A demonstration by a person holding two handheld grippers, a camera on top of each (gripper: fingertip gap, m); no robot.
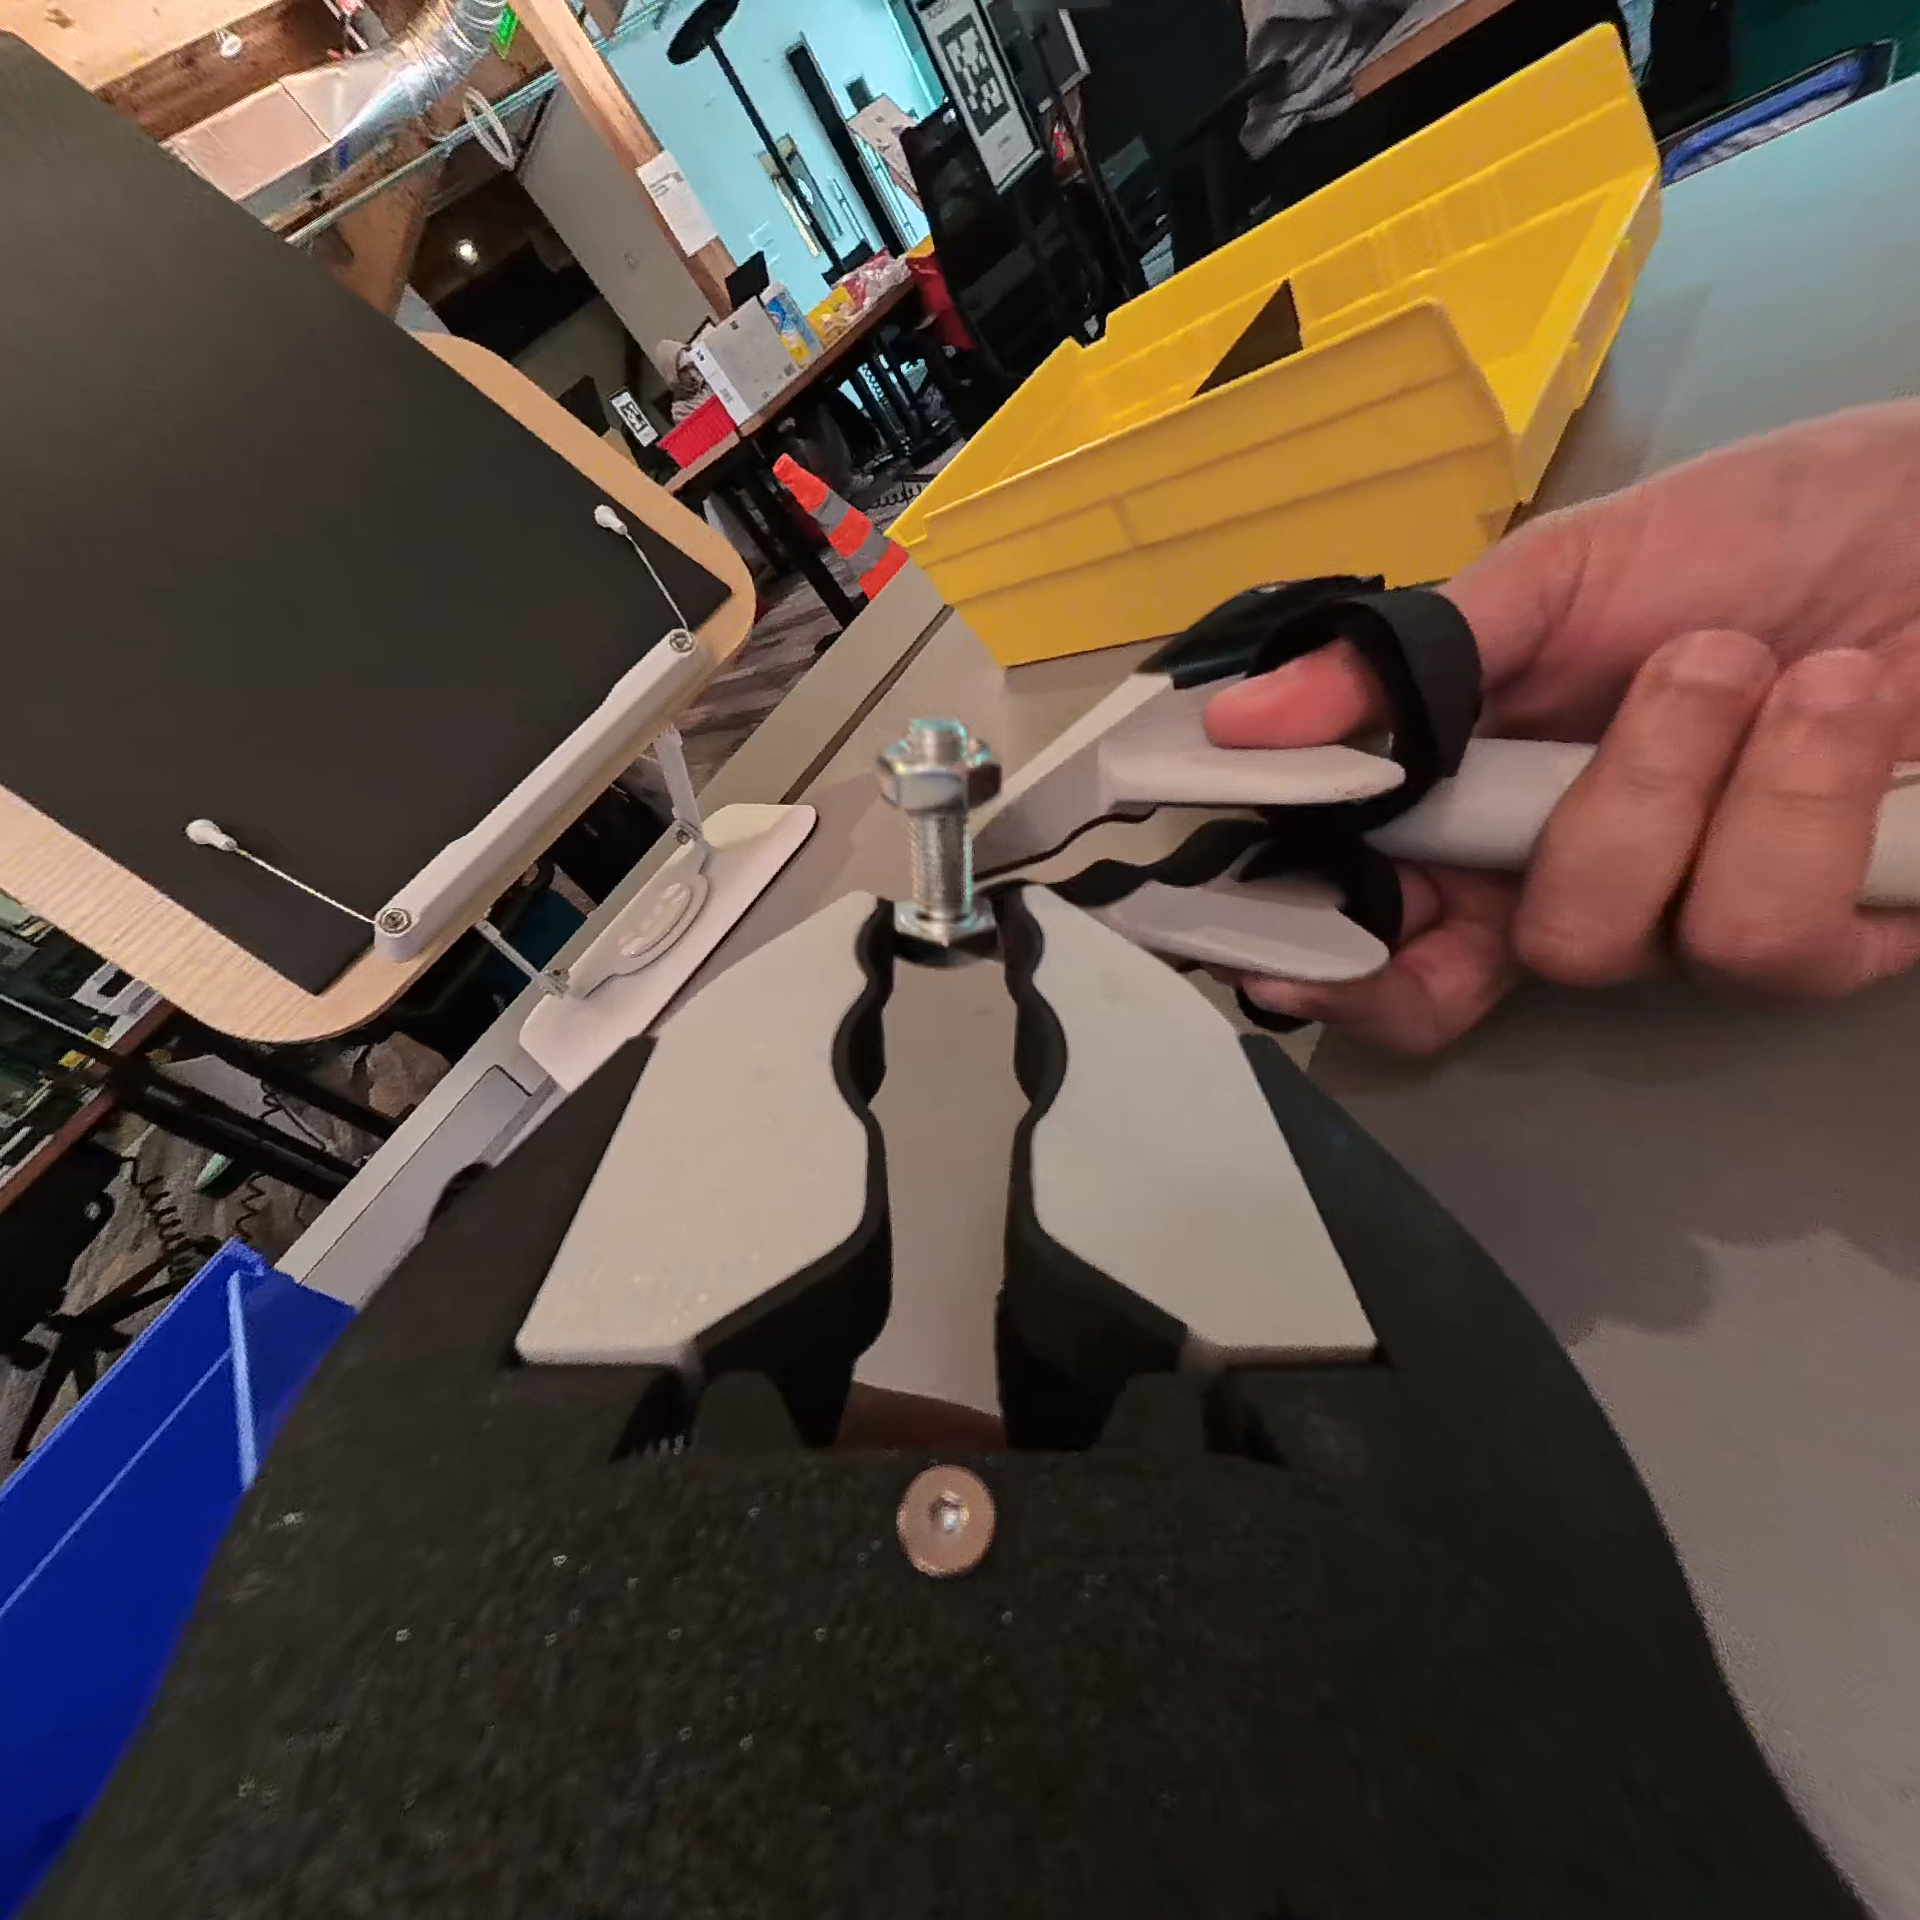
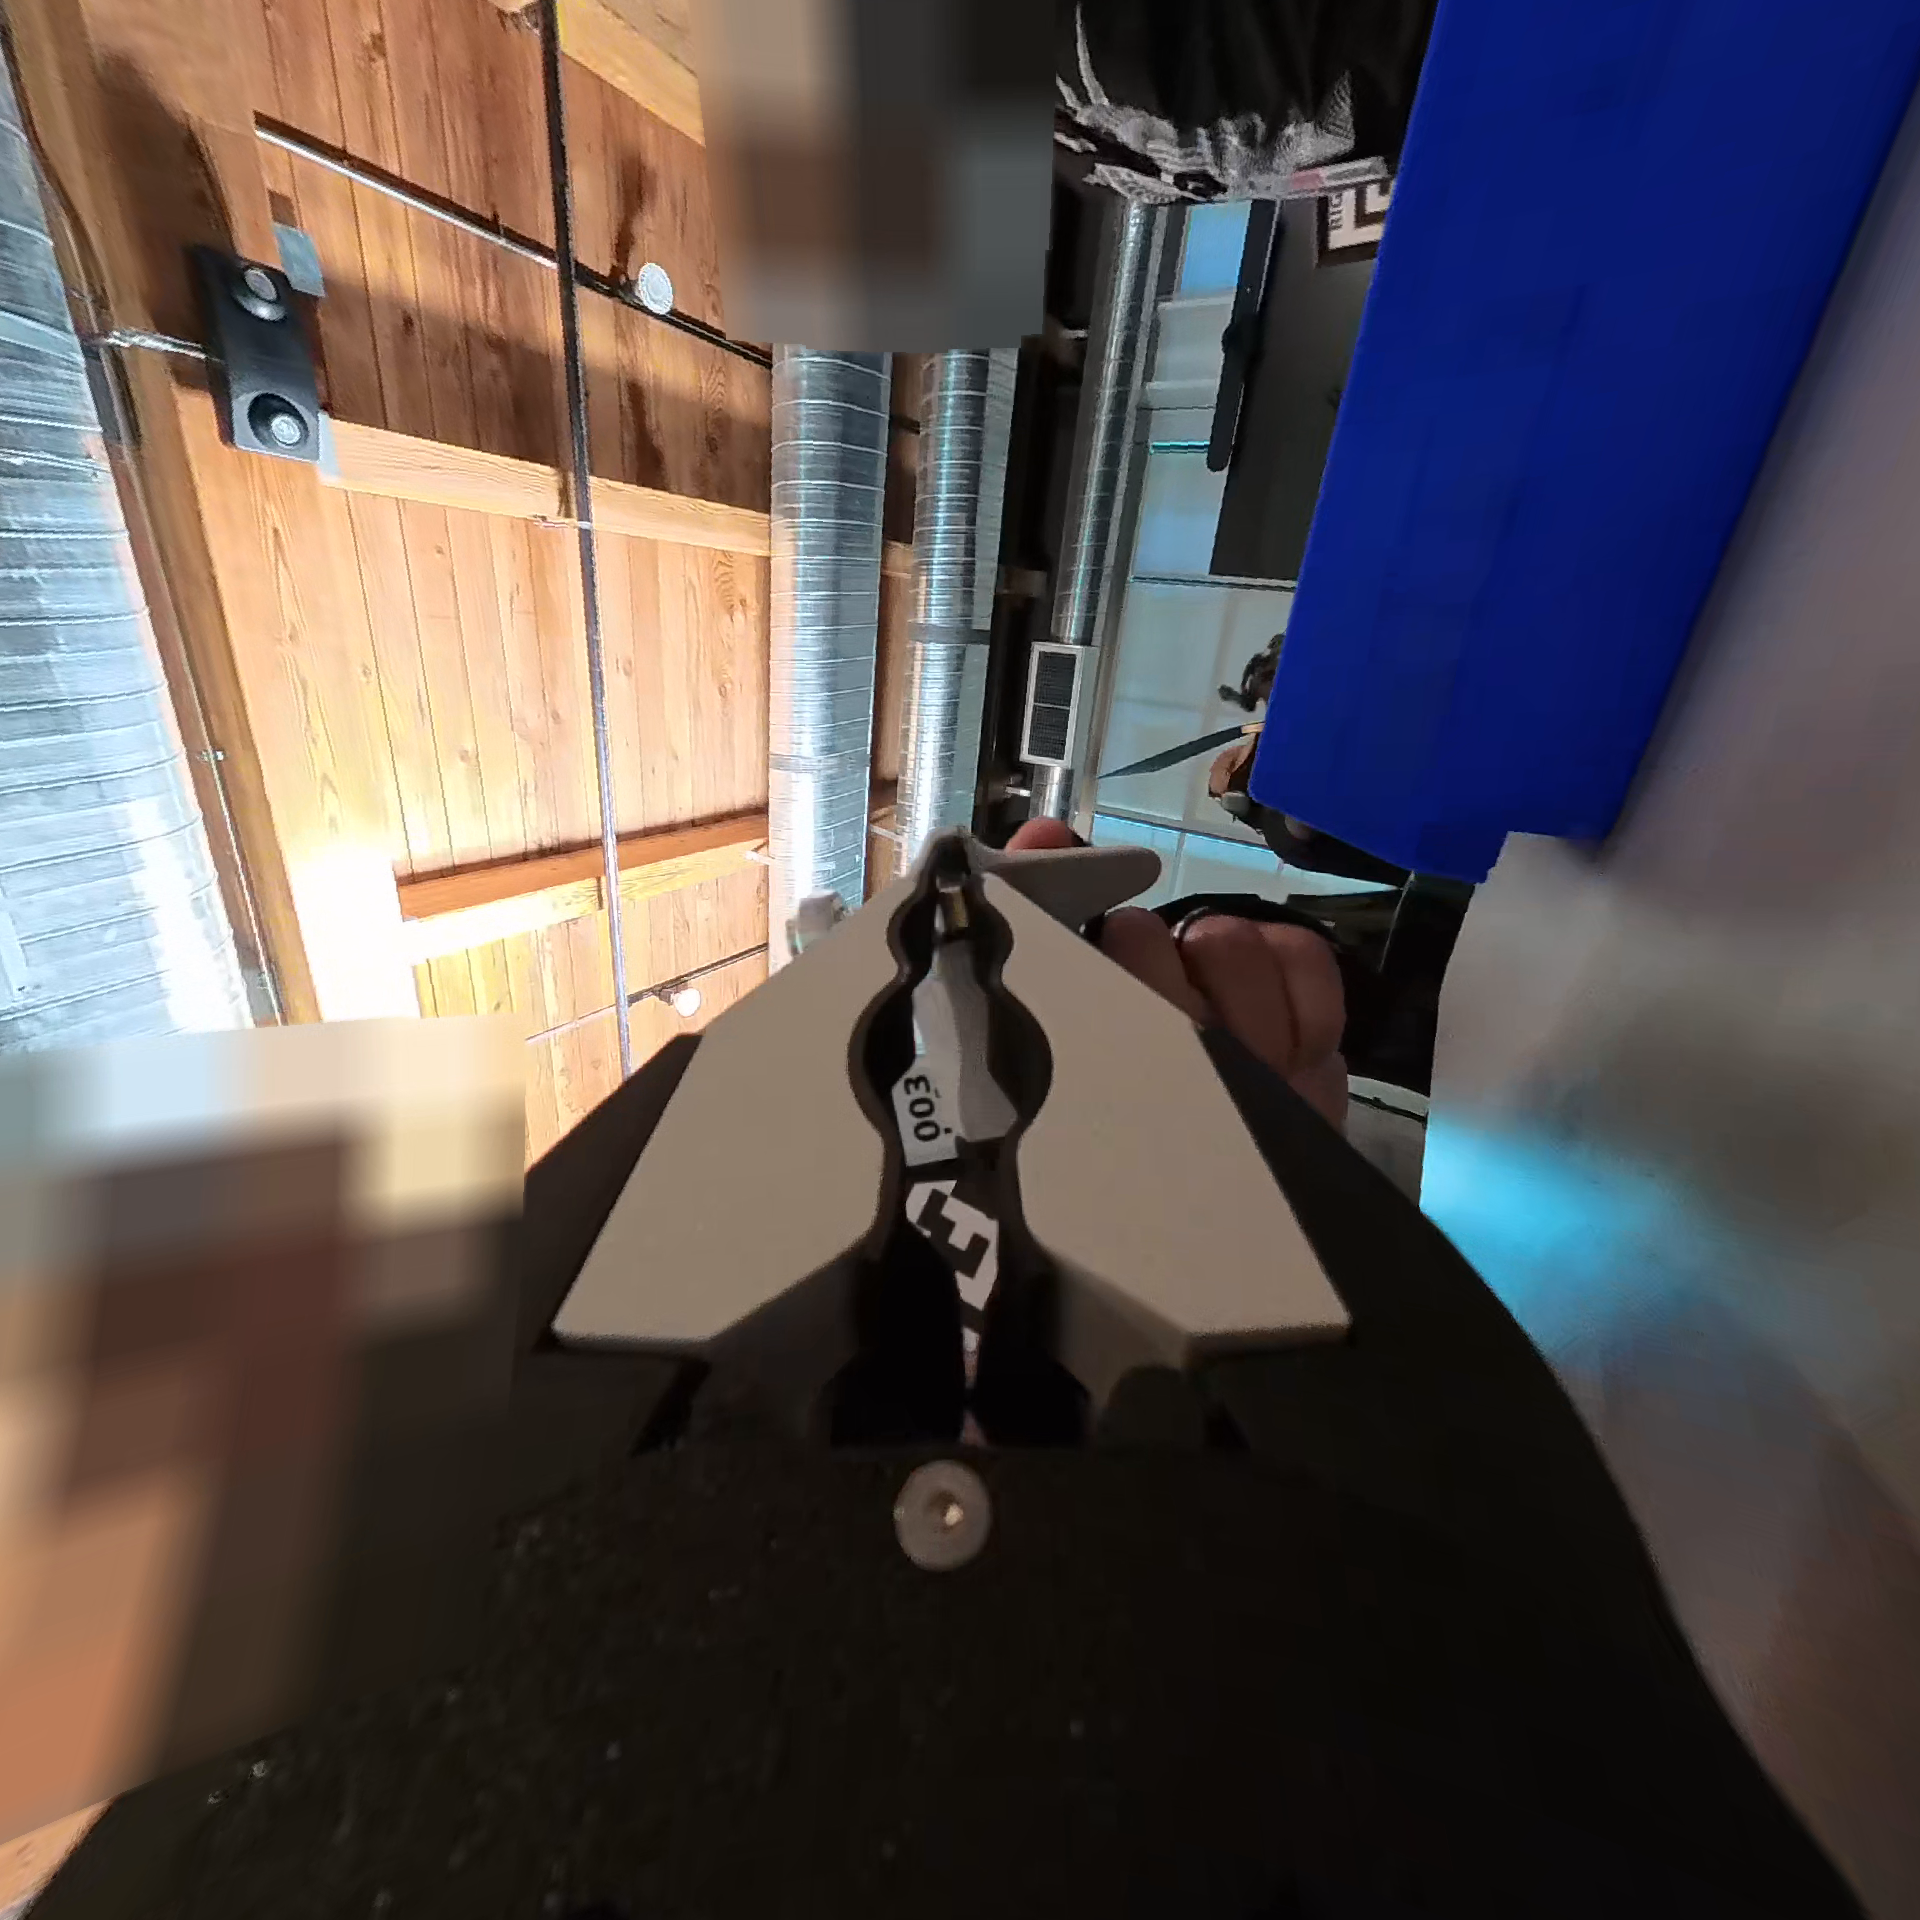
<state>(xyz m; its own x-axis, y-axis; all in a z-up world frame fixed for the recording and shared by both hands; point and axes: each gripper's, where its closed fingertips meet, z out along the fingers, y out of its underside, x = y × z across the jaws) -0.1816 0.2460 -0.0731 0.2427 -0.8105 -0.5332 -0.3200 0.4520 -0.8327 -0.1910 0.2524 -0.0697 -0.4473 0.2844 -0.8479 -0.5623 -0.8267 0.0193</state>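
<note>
A silver bolt [image 1: 941, 852] stands upright with a hex nut [image 1: 938, 771] threaded near its top end. My left gripper [image 1: 940, 925] is shut on the bolt's head at the bottom, pinching it between its fingertips. My right gripper [image 1: 987, 864], held by a hand [image 1: 1714, 748], comes in from the right with its tips closed against the threaded shank below the nut. In the right wrist view my right gripper [image 2: 951, 868] is shut, with a small piece of the bolt [image 2: 954, 914] showing between its tips. The left gripper's finger [image 2: 1081, 873] and the hand [image 2: 1236, 997] holding it lie just beyond.
Two nested yellow bins [image 1: 1299, 488] sit on the grey table [image 1: 1558, 1247] behind the grippers. A blue bin [image 1: 104, 1507] is at lower left and also shows in the right wrist view [image 2: 1558, 416]. A black board with a wooden rim [image 1: 260, 520] stands on a white base [image 1: 665, 914] at left.
</note>
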